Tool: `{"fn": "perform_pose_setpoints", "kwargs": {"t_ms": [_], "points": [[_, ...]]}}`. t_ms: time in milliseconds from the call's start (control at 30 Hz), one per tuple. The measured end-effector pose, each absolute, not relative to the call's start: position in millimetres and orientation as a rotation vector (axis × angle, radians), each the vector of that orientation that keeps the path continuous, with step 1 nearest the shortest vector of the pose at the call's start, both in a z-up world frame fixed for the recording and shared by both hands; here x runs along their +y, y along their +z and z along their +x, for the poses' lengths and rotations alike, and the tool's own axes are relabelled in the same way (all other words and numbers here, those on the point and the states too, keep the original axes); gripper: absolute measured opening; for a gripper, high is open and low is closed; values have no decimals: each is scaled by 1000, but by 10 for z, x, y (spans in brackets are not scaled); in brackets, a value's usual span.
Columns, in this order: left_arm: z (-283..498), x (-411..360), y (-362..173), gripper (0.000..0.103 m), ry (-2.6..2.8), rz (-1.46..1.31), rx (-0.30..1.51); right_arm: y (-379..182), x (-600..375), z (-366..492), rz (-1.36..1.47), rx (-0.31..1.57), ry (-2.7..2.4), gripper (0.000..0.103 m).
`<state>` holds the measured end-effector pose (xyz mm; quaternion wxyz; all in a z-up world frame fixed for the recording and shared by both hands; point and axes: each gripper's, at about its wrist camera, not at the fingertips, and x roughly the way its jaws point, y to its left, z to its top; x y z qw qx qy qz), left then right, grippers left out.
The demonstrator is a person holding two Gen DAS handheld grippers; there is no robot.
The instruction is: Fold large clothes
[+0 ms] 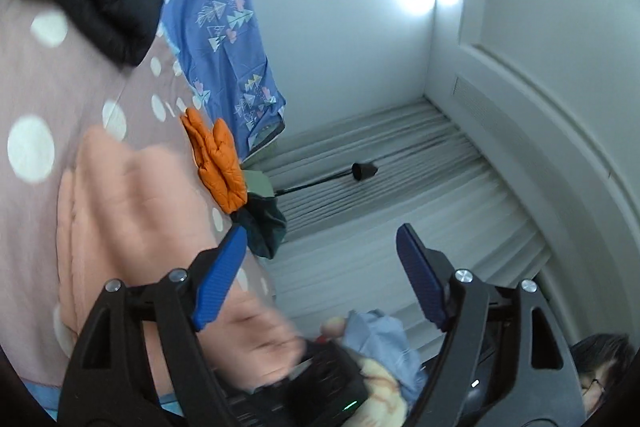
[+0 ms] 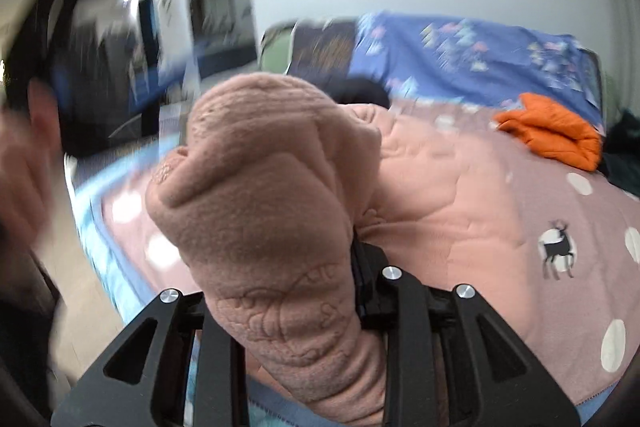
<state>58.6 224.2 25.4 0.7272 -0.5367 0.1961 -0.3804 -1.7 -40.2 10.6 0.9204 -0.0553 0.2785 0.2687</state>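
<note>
Item: large peach-pink fleece garment, spread on my dotted pink bedspread, one bunched end clamped in my right gripper. Left gripper: released, empty. Folded orange padded jacket at two o'clock. Fold begun; most remains.

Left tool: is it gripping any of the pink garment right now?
No, the left tool stands open with nothing between its blue pads, and the pink garment lies beyond them.
</note>
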Motion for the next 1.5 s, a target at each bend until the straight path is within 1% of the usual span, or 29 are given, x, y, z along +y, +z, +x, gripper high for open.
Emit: {"fn": "perform_pose_setpoints", "kwargs": {"t_ms": [33,100,167,200,233,367,500,533,567,600,633,667,767,800,900,933,967,1000,1067,1100,1133,1233,1367,1500], "points": [[623,2213,356,79,-845,-1149,449,58,-336,-52,-149,572,550,35],[773,2056,543,82,-867,-1076,499,25,-265,-130,-186,560,544,48],[899,1939,599,82,-874,-1031,563,34,-277,-162,-142,569,613,80],[1014,1776,654,82,-884,-990,616,22,-297,-170,-117,580,655,84],[1077,1655,661,82,-890,-952,653,26,-287,-193,-106,586,677,87],[1491,1148,610,82,-908,-844,807,61,-388,-240,-5,605,773,90],[1703,849,364,82,-861,-782,932,104,-738,-217,313,623,1020,91],[1750,792,245,80,-823,-748,965,87,-828,-202,382,634,1067,91],[1777,764,133,75,-783,-716,995,69,-882,-194,401,643,1074,91],[1812,765,1,63,-740,-692,1020,40,-938,-184,414,659,1083,90],[1803,796,-65,56,-720,-692,1024,19,-985,-178,425,670,1092,88],[1797,834,-129,54,-711,-699,1019,-12,-1071,-176,452,695,1110,86],[1696,947,-155,53,-691,-679,977,-27,-1330,-200,512,754,1125,85],[1641,955,-129,54,-660,-632,962,13,-1432,-207,506,745,1099,84],[1503,931,-64,56,-580,-482,930,219,-1750,-201,462,667,947,75],[1448,936,-28,57,-562,-445,918,269,-1865,-191,468,642,894,69],[1419,911,-21,57,-547,-407,911,347,-1979,-135,460,618,816,58],[1375,902,6,57,-533,-371,904,388,-2015,-62,441,607,753,51],[1312,846,40,57,-492,-292,885,458,-2063,110,422,602,638,27],[1292,825,63,57,-465,-257,879,468,-2064,199,440,604,633,22],[1278,815,78,58,-441,-235,876,458,-2044,288,452,610,627,20],[1292,758,132,58,-397,-199,878,434,-1831,565,424,637,577,20],[1289,677,206,58,-335,-164,898,156,-1493,953,401,756,554,21],[1170,536,453,59,-261,-94,824,56,-1483,901,405,735,535,21]]}}
